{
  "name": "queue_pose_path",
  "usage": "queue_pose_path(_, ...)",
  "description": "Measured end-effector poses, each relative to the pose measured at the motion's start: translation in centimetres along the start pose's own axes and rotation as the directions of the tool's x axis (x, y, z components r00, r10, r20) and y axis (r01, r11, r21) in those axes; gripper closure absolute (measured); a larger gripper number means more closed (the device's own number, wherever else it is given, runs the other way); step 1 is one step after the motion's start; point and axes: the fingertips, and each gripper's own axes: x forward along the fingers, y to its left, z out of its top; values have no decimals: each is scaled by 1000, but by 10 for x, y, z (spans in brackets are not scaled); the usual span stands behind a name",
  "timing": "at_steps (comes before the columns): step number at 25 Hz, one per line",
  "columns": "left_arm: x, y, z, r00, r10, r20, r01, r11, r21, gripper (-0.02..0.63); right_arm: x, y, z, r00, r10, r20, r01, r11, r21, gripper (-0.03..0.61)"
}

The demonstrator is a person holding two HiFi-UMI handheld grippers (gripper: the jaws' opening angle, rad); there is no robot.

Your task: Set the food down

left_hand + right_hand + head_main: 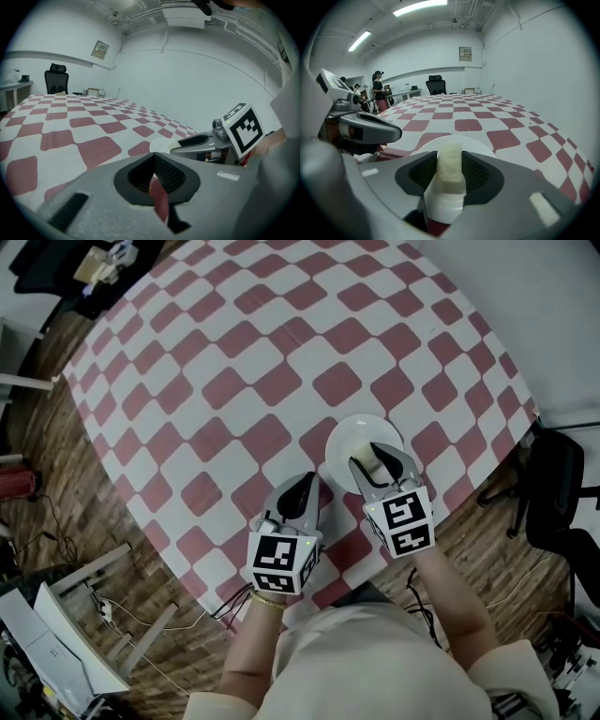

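Note:
A pale, cream-coloured block of food [450,164] stands upright between the jaws of my right gripper [450,177], which is shut on it. In the head view that gripper [380,458] hovers over a small white plate [342,437] near the table's front edge. The plate's rim [480,146] shows just beyond the food. My left gripper [302,491] rests to the left of the plate, over the red-and-white checked cloth. Its jaws [154,176] are shut with nothing held. From the left gripper view, the right gripper [201,143] and the plate [159,146] lie to the right.
The round table's edge [469,512] runs close behind the plate. A black chair [555,493] stands at the right on the wooden floor. Cables and stands [112,606] lie at lower left. A person [377,89] and an office chair [437,84] are beyond the table's far side.

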Motion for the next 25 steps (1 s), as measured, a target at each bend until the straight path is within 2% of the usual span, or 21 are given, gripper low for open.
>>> queue_pose_path(12,-1,0,0,1000,1,0,-1,1000,1,612,4,3,0,999,-13,-37,11,999,-39,408)
queue_pose_path(25,-13,-9,4,1000,-4,15,4,1000,13,612,-12,9,4,1000,-24,10,24,1000,-1,394)
